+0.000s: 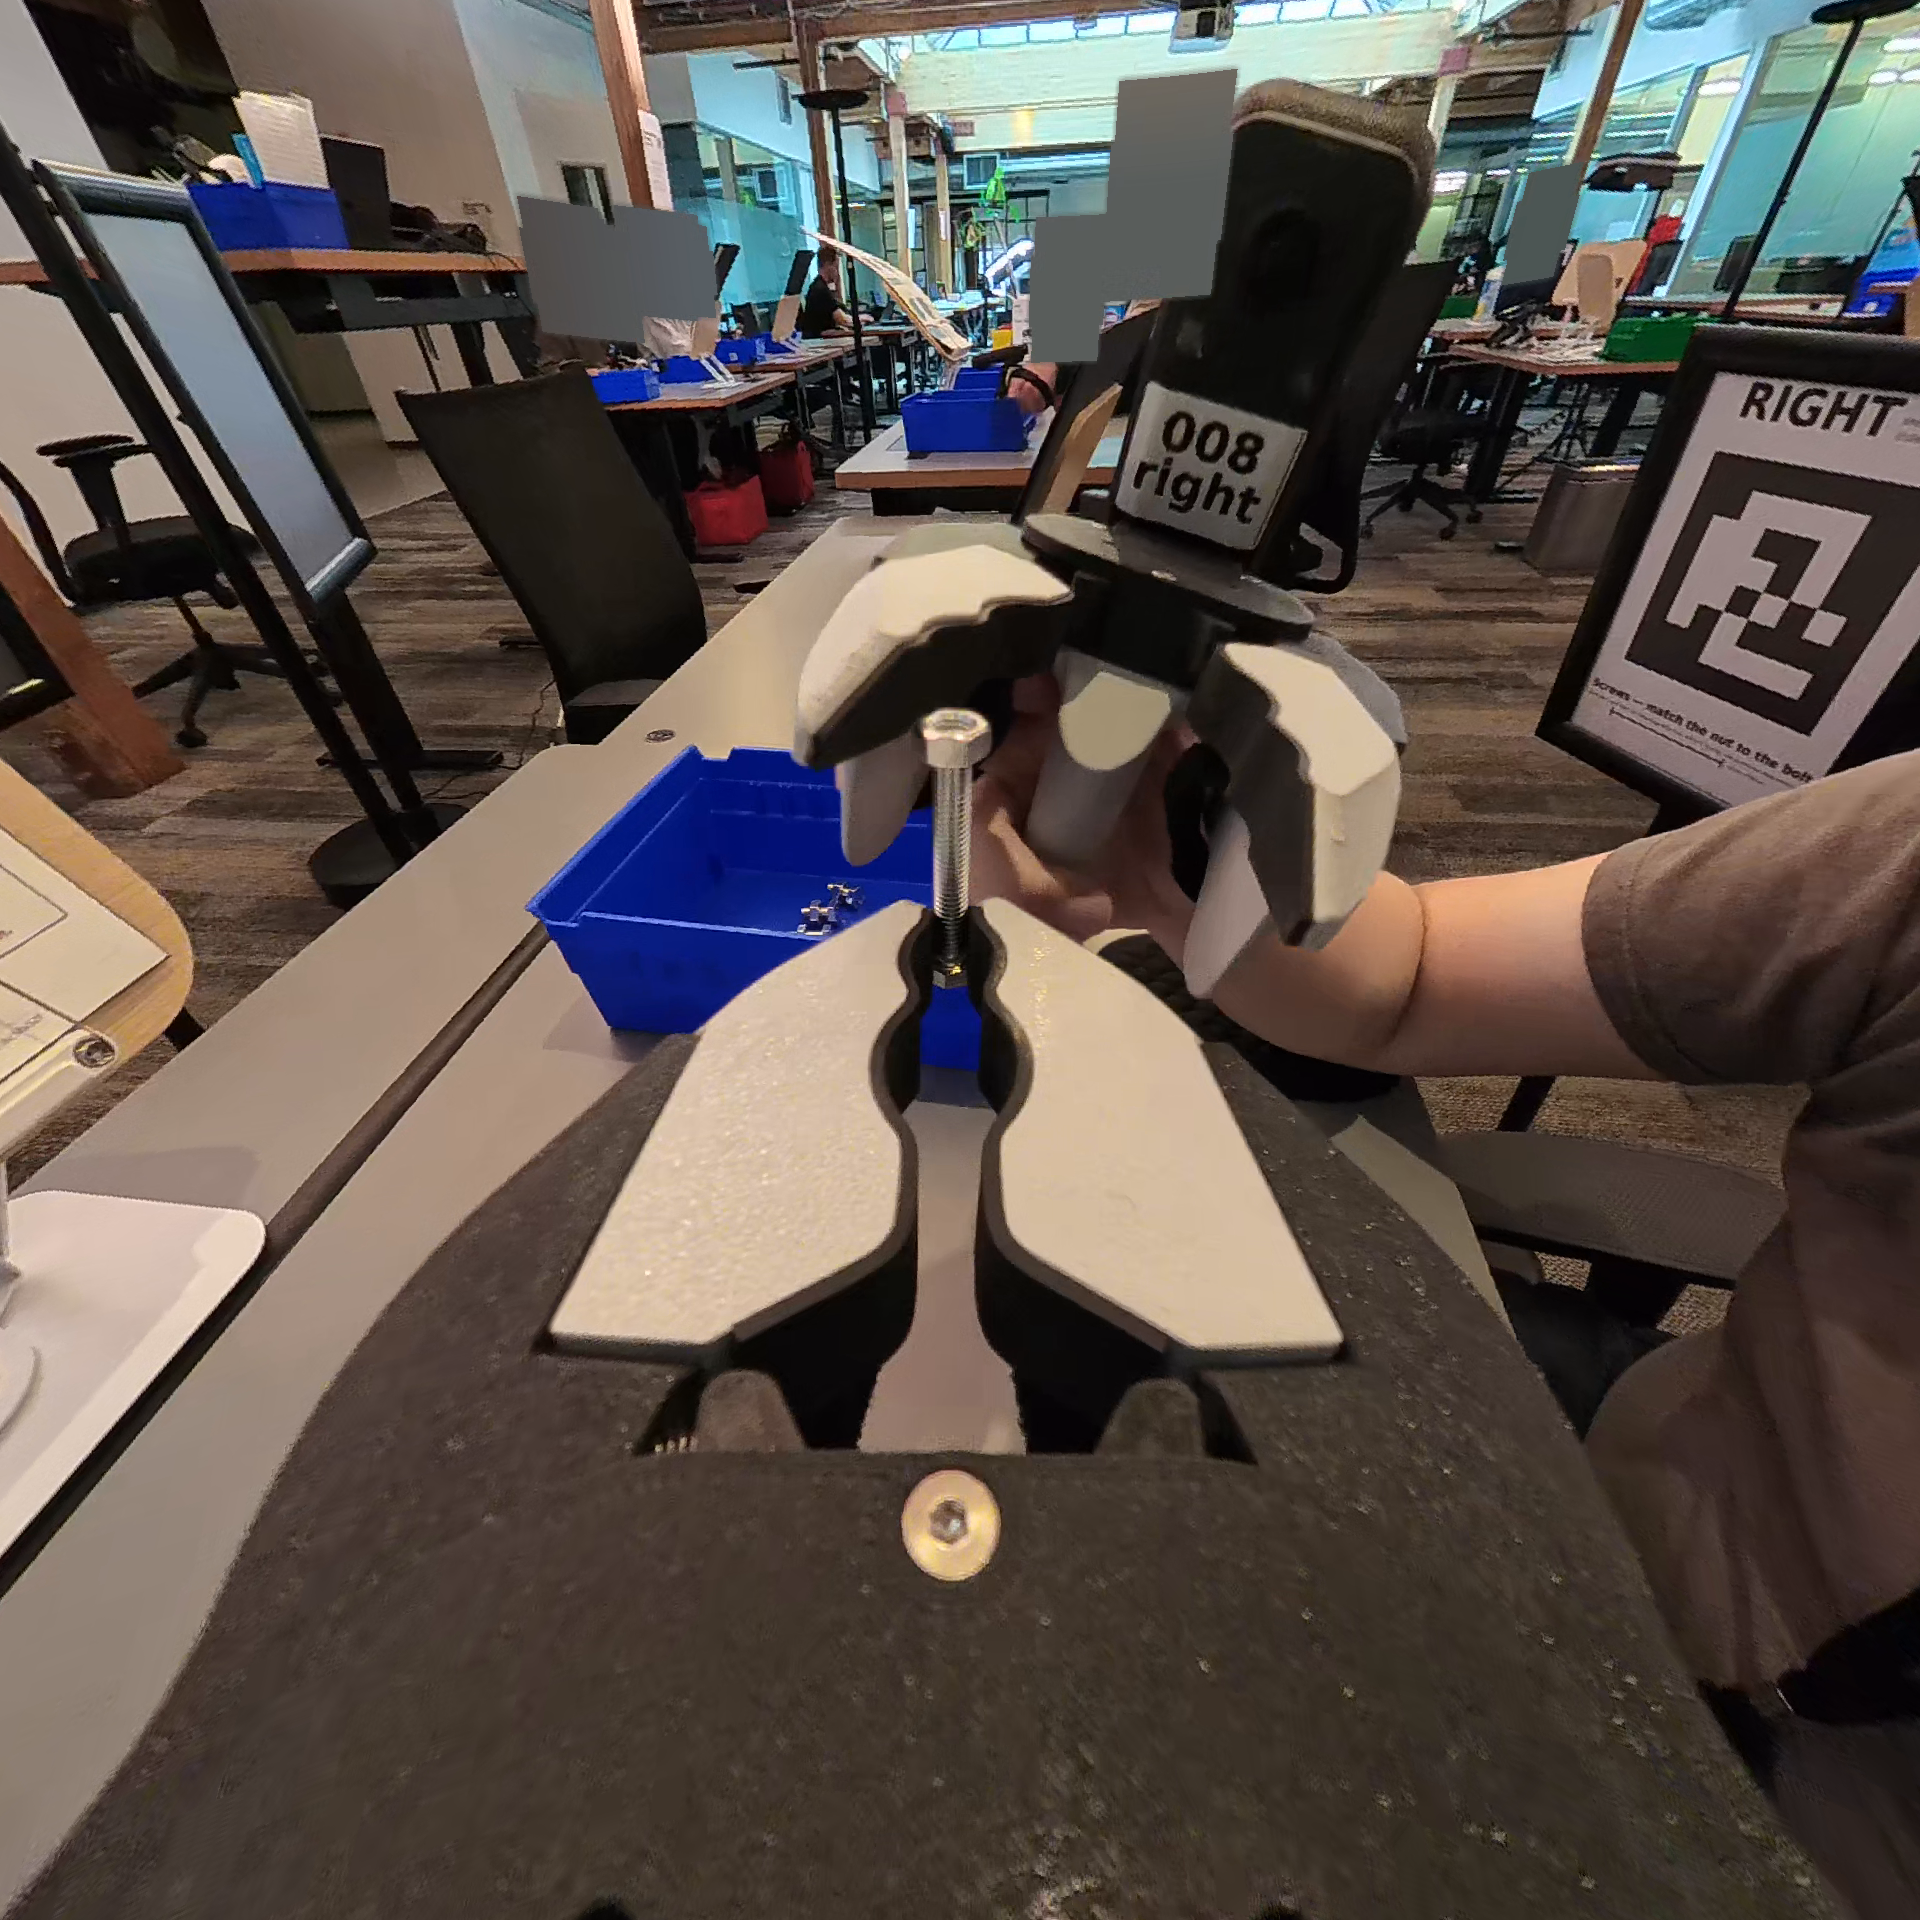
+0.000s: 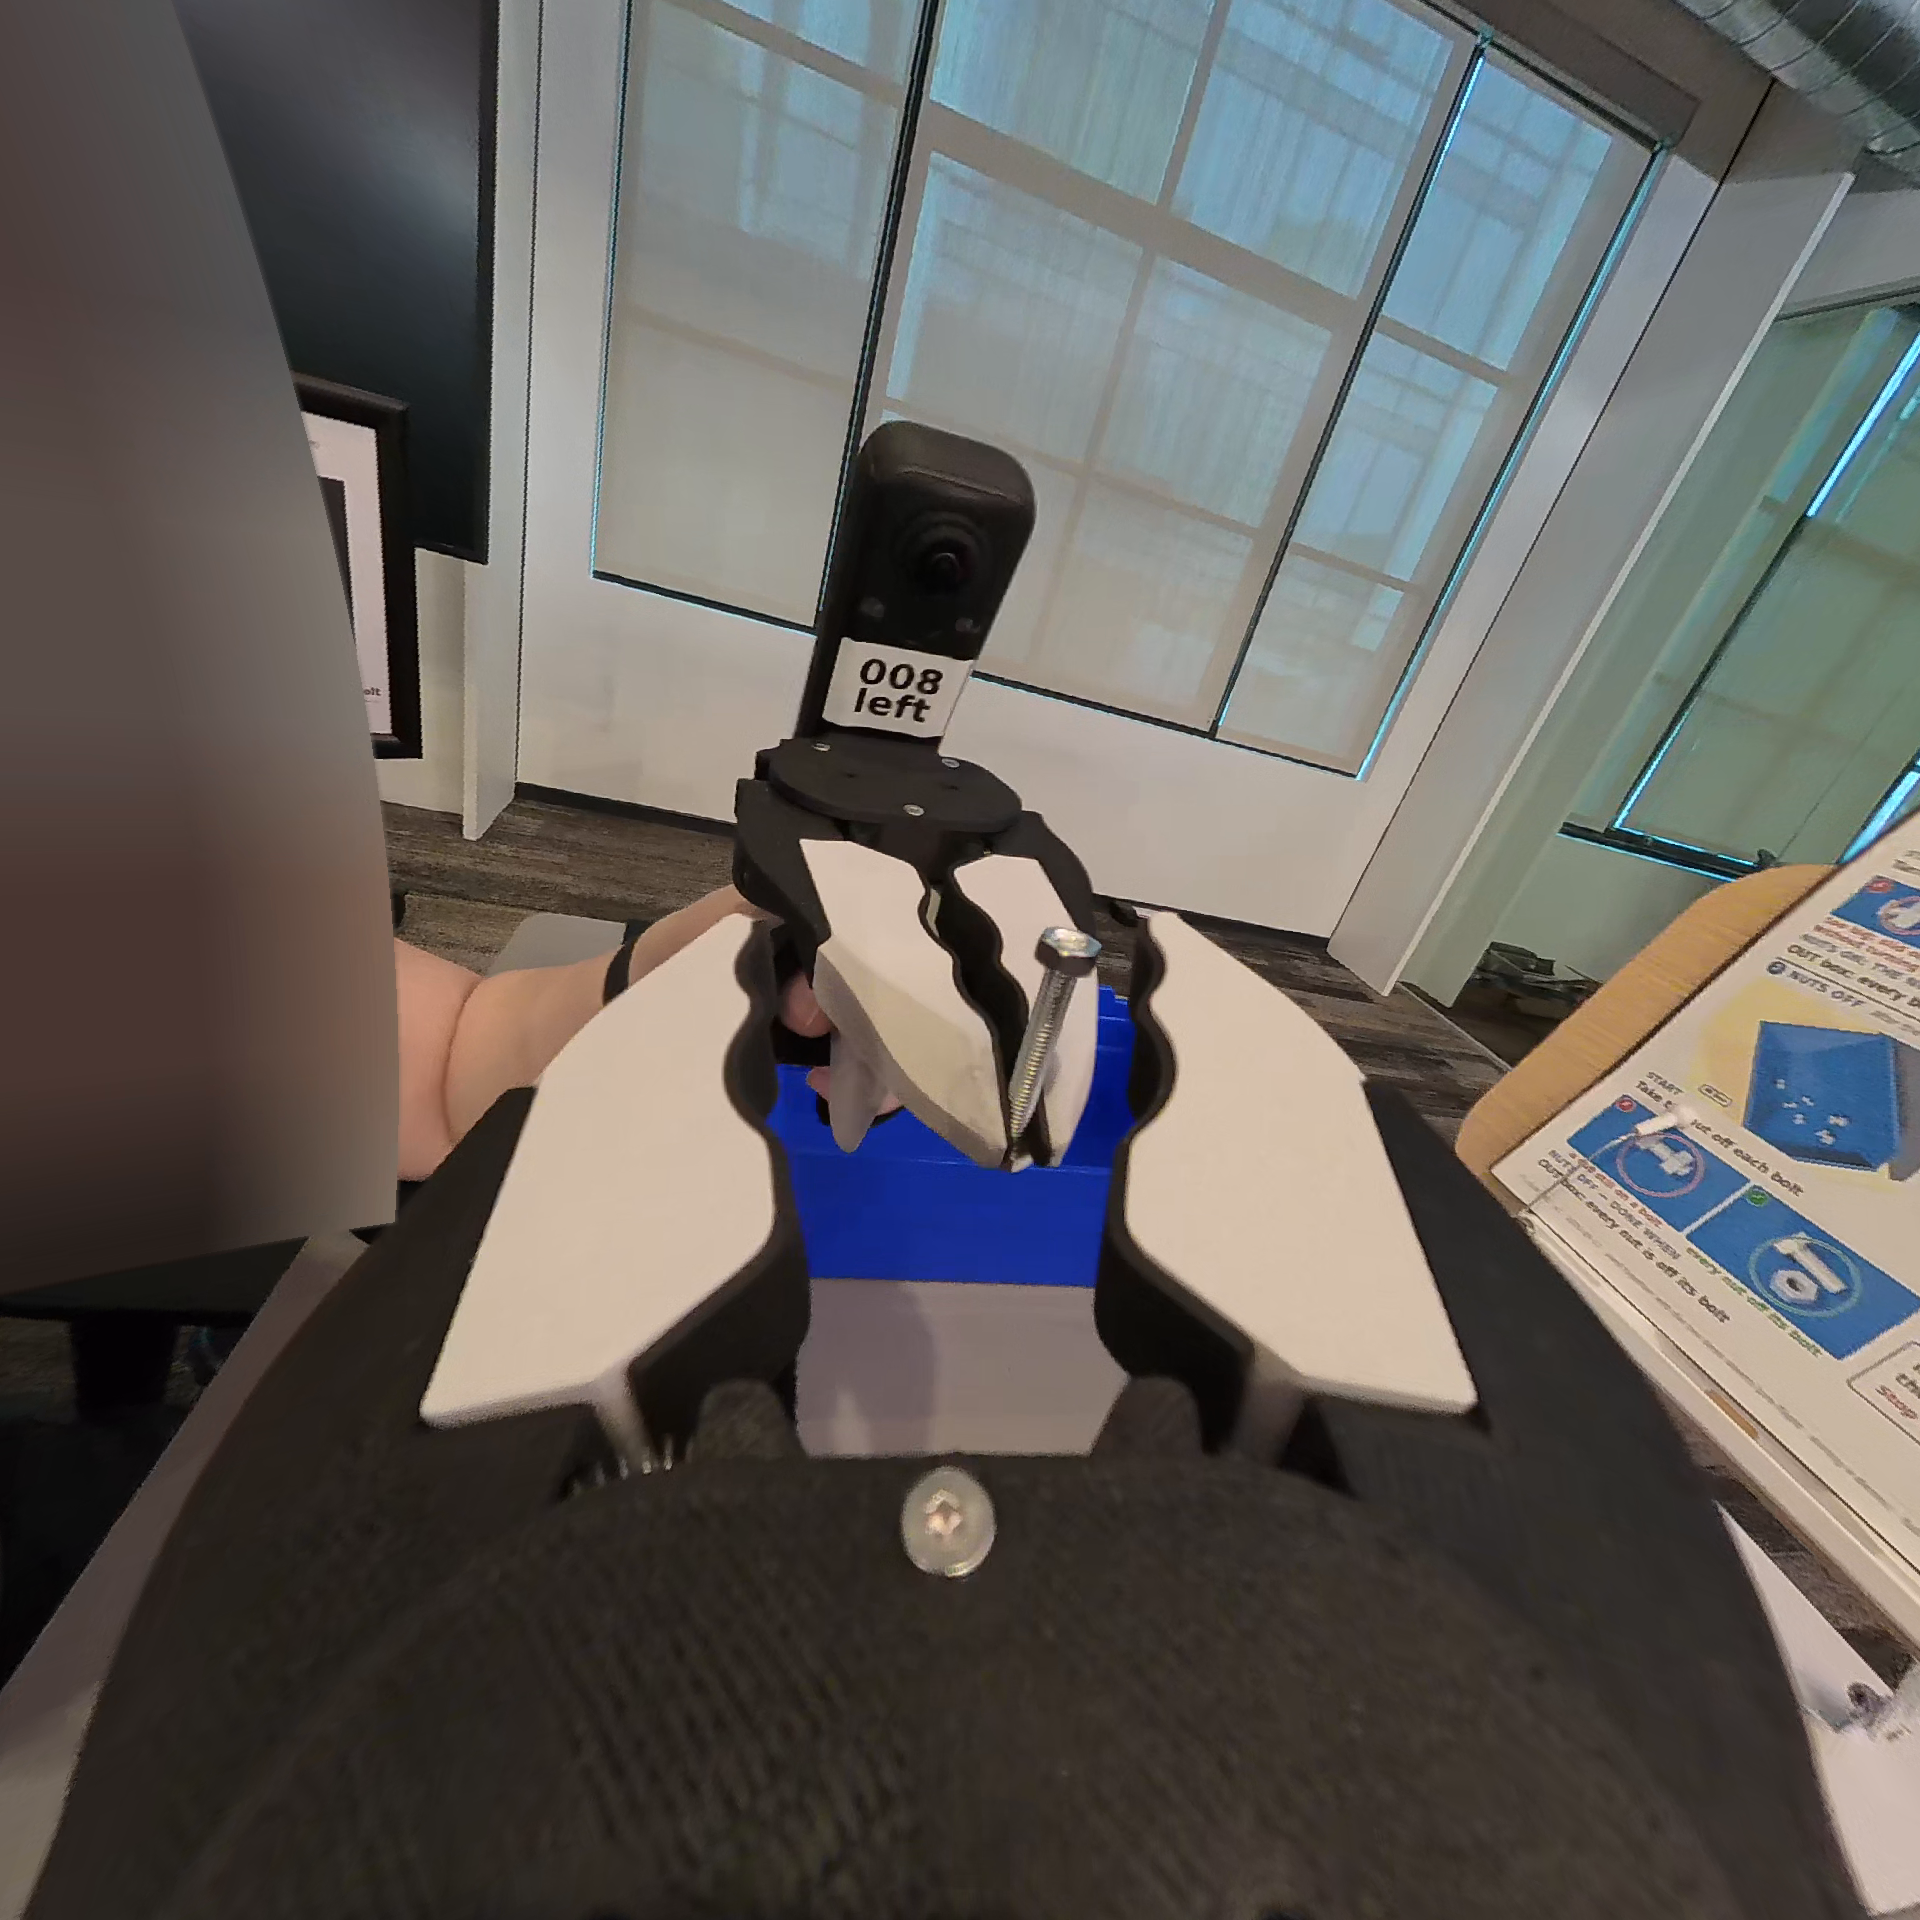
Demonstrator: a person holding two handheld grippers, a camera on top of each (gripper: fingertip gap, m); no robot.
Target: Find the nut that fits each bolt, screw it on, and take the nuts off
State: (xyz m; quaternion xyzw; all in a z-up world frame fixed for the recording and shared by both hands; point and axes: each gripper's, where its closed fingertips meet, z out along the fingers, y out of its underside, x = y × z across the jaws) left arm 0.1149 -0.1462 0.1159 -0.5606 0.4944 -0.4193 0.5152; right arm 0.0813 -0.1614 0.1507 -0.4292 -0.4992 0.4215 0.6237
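Observation:
My left gripper (image 1: pixel 951 925) is shut on the lower end of a long silver bolt (image 1: pixel 951 821). The bolt stands upright out of the fingertips, head up. A small nut (image 1: pixel 948 975) sits on the thread between the fingertips. My right gripper (image 1: pixel 1070 831) is open just behind the bolt's head, its fingers apart to either side. In the right wrist view my right gripper (image 2: pixel 951 935) is wide open and empty. The left gripper (image 2: pixel 1023 1148) is between its fingers and holds the tilted bolt (image 2: pixel 1044 1039).
A blue bin (image 1: pixel 665 914) holding a few loose nuts (image 1: pixel 831 906) sits on the grey table (image 1: pixel 312 1039) under the grippers. It also shows in the right wrist view (image 2: pixel 935 1216). A framed sign (image 1: pixel 1756 582) stands at the right, an instruction sheet (image 2: pixel 1714 1195) beside it, and a white stand base (image 1: pixel 104 1299) at the left. One gripper's finger ends stand about 4 cm off the other's.

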